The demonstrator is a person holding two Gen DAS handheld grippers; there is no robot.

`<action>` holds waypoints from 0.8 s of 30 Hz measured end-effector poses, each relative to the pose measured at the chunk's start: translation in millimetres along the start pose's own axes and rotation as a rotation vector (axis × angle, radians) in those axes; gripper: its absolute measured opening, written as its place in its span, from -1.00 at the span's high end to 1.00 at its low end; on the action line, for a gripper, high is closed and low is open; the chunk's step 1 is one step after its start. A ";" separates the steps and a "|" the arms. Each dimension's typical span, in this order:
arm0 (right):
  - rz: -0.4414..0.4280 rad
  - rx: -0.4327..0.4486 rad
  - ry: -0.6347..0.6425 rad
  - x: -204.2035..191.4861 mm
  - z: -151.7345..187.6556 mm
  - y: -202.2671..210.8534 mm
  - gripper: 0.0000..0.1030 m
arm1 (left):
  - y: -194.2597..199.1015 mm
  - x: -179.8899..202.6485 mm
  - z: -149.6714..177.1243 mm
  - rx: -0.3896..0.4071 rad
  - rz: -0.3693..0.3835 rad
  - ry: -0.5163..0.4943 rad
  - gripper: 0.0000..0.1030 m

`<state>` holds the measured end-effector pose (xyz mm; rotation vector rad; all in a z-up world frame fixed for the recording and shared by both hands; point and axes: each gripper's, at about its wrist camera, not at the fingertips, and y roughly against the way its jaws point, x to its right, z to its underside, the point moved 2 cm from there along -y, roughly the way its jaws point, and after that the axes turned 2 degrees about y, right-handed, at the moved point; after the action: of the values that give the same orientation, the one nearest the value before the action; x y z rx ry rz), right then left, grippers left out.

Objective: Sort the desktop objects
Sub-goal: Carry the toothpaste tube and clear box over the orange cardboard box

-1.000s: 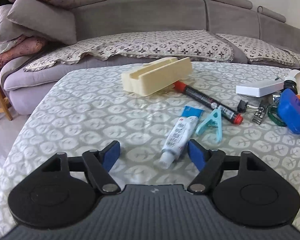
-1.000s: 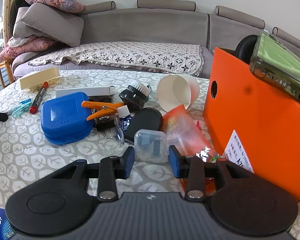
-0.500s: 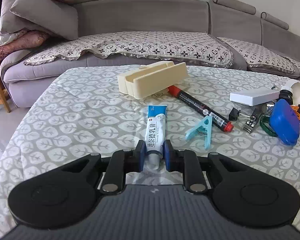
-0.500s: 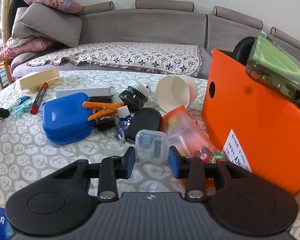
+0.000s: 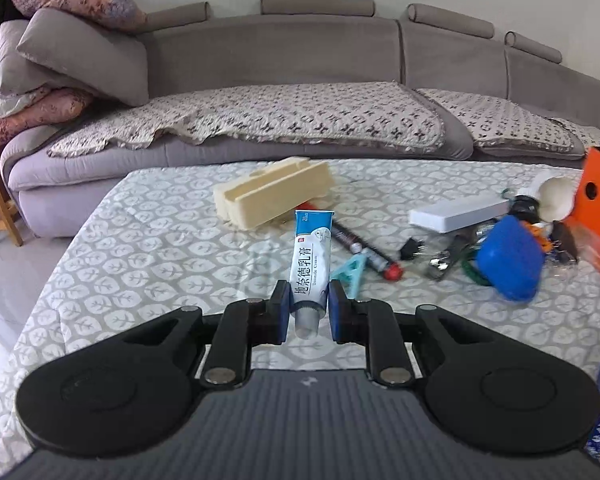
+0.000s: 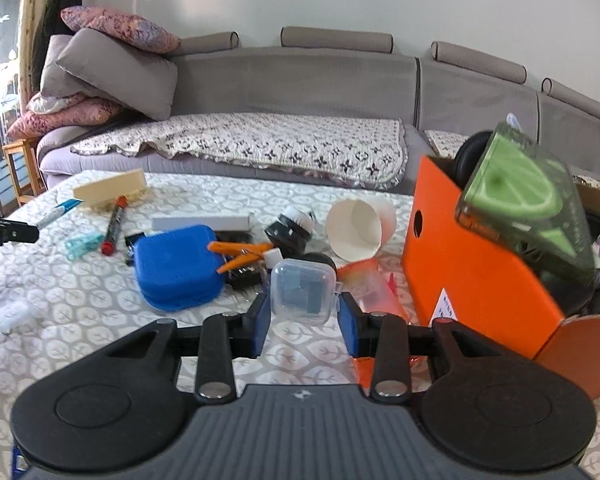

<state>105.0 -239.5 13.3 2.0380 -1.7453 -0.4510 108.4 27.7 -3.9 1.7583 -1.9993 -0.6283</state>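
My left gripper (image 5: 309, 307) is shut on a white and blue cream tube (image 5: 311, 261), held by its cap end and lifted off the patterned table (image 5: 140, 248). In the right wrist view my right gripper (image 6: 304, 316) is shut on a small clear plastic case (image 6: 303, 288) with something blue inside, raised above the tabletop. The left gripper's tip (image 6: 8, 232) and the tube (image 6: 56, 210) also show at the far left of that view.
An orange box (image 6: 472, 272) holding a green case (image 6: 524, 196) stands at the right. On the table lie a blue case (image 6: 176, 264), orange clip (image 6: 240, 254), paper cup (image 6: 358, 228), red-capped marker (image 6: 114, 224), teal clip (image 5: 352, 270), cream block (image 5: 276, 192) and white box (image 5: 460, 213). A sofa runs behind.
The left gripper closed on the cream tube, turned it lengthwise and lifted it off the table. The right gripper rose with the clear case still in its grip.
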 end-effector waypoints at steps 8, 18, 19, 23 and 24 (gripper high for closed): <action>-0.013 0.049 -0.006 -1.8 -8.9 26.0 0.33 | 20.3 34.0 -6.4 0.032 0.016 -0.010 0.60; -0.005 0.152 -0.022 11.3 -24.3 58.8 0.33 | 37.6 90.5 -24.1 0.112 0.085 -0.017 0.60; -0.003 0.159 -0.027 14.1 -25.3 60.7 0.33 | 36.4 94.9 -25.5 0.114 0.084 -0.015 0.60; 0.012 0.179 -0.047 25.9 -28.4 65.7 0.33 | 32.0 112.2 -30.3 0.112 0.068 0.001 0.60; 0.017 0.184 -0.054 29.9 -28.4 67.0 0.33 | 31.9 118.4 -31.2 0.115 0.063 0.000 0.60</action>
<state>67.0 -274.5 72.6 2.1513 -1.8973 -0.3546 85.5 -88.4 40.6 1.7523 -2.1200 -0.5019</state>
